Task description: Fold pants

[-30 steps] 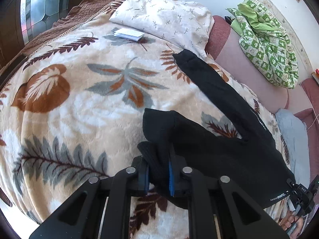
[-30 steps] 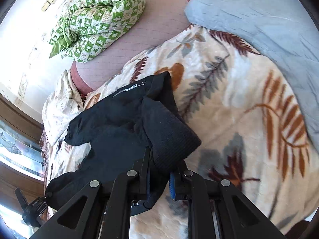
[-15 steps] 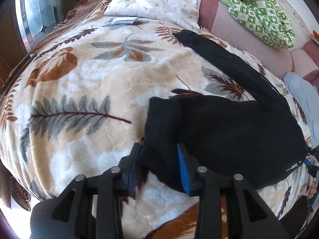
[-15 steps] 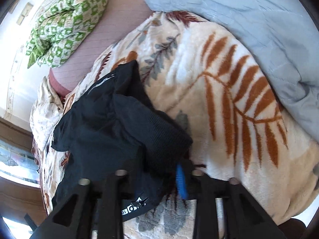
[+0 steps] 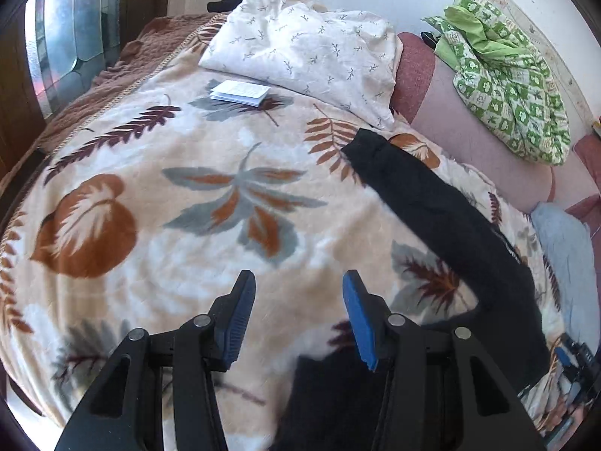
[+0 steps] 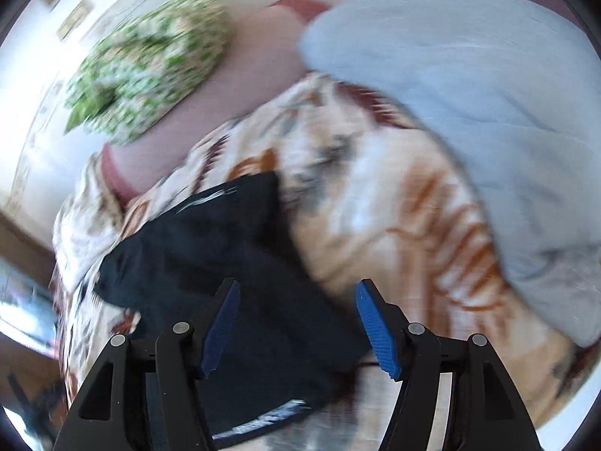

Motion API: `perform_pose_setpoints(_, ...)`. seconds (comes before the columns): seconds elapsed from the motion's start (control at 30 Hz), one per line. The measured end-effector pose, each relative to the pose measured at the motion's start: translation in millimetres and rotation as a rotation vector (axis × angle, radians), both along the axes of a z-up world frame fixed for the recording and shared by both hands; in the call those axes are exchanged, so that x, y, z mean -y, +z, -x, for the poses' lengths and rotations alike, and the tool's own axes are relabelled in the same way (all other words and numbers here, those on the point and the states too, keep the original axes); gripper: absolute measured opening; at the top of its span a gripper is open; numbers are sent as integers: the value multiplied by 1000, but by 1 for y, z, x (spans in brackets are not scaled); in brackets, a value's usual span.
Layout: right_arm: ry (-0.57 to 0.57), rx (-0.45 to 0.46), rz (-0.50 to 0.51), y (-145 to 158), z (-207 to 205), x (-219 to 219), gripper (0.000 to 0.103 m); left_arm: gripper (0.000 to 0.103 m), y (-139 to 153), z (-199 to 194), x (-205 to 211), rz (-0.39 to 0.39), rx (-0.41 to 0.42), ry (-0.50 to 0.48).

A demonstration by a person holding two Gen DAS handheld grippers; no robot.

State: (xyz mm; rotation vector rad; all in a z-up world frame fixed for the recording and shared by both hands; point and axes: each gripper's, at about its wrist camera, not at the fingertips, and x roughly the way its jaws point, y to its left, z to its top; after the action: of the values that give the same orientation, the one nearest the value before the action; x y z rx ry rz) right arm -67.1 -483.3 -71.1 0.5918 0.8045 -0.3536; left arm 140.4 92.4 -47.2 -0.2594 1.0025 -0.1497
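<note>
Bed, covered by leaf-print blanket [image 5: 157, 173]. On blanket: black pants [image 5: 443, 203], spread right of centre. White booklet [image 5: 240, 92] just before the white pillow [image 5: 311, 45].

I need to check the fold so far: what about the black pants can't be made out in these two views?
- Left wrist view: the near part of the black pants is cut off by the bottom edge and hidden behind the left tongs.
- Right wrist view: motion blur smears the pants' layers and white print; the right tongs cover the near edge.
</note>
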Motion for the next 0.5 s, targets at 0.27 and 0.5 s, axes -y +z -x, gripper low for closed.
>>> perform_pose_setpoints(0.27,209,-10,-24,-28,-79,-68,70,47,-44,-124,42,161,-106,37)
perform_pose_setpoints(0.5,208,-20,-28,-44,-100,-58,70,48,-70,-180,65,174,-111,45)
